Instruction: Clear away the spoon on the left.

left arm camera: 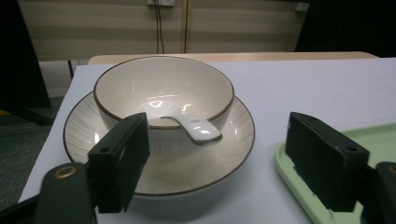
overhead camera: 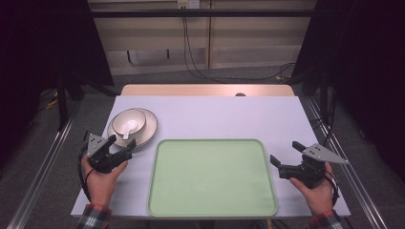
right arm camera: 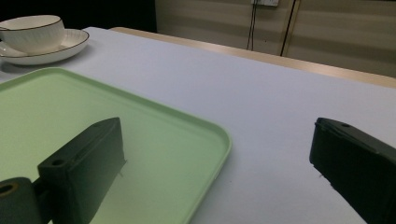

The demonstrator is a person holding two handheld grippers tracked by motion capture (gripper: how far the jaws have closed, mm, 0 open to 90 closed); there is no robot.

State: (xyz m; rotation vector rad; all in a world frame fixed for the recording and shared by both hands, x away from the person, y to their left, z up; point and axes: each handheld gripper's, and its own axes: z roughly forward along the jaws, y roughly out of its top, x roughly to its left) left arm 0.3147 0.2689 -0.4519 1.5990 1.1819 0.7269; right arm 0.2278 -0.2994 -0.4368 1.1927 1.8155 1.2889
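Facing bowl [left arm camera: 163, 100] on plate [left arm camera: 159, 172] near desk's [overhead camera: 215, 117] far left corner, left gripper [overhead camera: 116, 146] hovered with jaws apart, gripping nothing. White ceramic spoon [left arm camera: 194, 128] lay in bowl, handle over near rim toward gripper; left gripper view showed this clearly. Green tray [overhead camera: 212, 179] occupied desk's near middle, between both grippers. Right gripper [overhead camera: 284, 155], jaws wide apart, unladen, straddled tray's right edge.
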